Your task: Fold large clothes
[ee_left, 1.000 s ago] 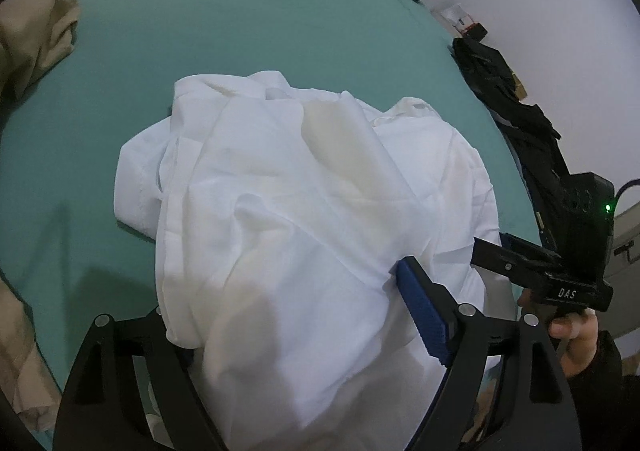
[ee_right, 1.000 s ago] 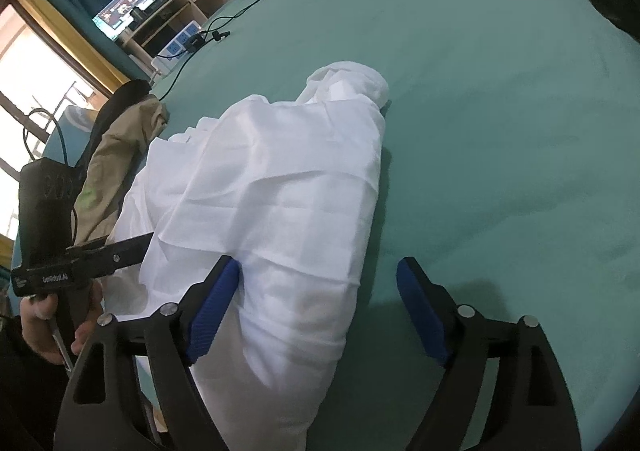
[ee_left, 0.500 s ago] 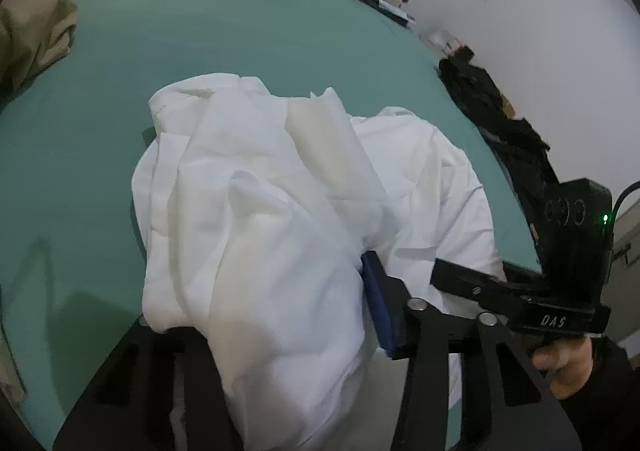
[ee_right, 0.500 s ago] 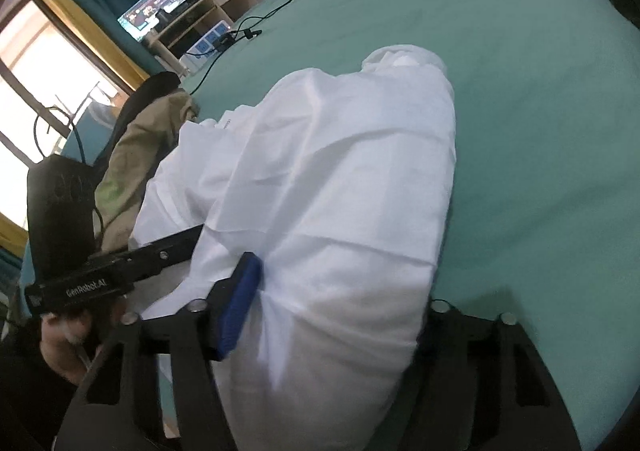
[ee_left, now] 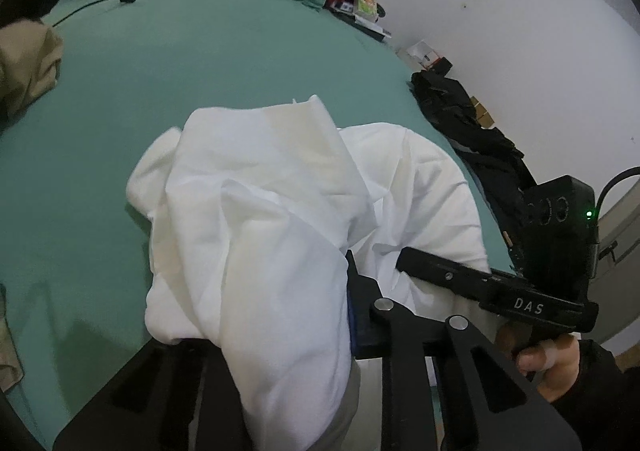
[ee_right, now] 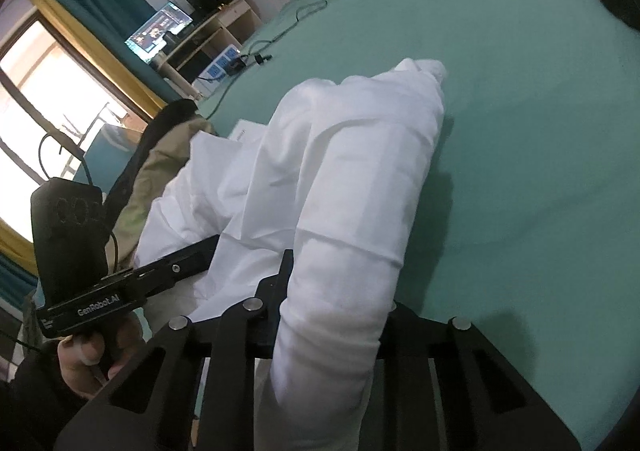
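One white garment on the green bed; two grippers, jaws closing, each pinching its cloth.

From my left camera, white letters are reading "DAS" on the black body of my right gripper, just above my right hand. From my right camera, white lettering is reading "GenRobot.AI" on the black bar of my left gripper, above my left hand. The lit screen on the far desk is showing marks too small for me to read.
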`<state>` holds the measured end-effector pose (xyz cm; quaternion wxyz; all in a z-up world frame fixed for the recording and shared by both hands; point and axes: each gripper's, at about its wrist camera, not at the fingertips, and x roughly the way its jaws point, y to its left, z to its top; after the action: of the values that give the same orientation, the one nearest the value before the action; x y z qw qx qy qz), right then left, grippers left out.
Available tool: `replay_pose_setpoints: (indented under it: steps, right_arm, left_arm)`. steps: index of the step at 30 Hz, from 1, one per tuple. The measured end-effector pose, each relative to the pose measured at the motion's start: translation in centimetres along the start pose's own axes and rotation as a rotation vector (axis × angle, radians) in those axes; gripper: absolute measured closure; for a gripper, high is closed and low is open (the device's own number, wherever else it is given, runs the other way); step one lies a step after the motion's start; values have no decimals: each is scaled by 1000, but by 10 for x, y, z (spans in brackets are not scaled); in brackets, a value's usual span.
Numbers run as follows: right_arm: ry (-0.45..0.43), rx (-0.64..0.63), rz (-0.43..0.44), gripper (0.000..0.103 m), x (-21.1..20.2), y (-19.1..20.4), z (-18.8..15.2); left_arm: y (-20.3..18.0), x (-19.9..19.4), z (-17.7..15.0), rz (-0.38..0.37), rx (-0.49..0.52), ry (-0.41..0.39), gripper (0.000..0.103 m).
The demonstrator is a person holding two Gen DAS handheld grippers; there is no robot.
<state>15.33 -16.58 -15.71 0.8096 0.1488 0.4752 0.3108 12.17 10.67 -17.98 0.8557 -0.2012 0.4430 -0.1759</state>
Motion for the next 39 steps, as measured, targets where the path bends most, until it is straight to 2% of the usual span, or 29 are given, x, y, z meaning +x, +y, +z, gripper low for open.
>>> replay_pose_setpoints:
  steps: [9, 20, 26, 35, 39]
  right_arm:
    - [-82, -25, -6, 83, -39, 24, 6]
    - [-199, -118, 1, 83, -82, 78, 18]
    - [-243, -177, 17, 83, -90, 113, 26]
    - [-239, -270, 37, 83, -71, 146, 30]
    - [-235, -304, 49, 83, -59, 157, 34]
  left_arm:
    - [-31, -35, 11, -34, 37, -74, 83]
    - [-50, -91, 23, -71, 73, -186, 83]
    - [-46, -127, 28, -80, 64, -243, 83]
    - [-17, -158, 37, 18, 57, -286, 83]
    - [6, -167, 42, 32, 29, -300, 83]
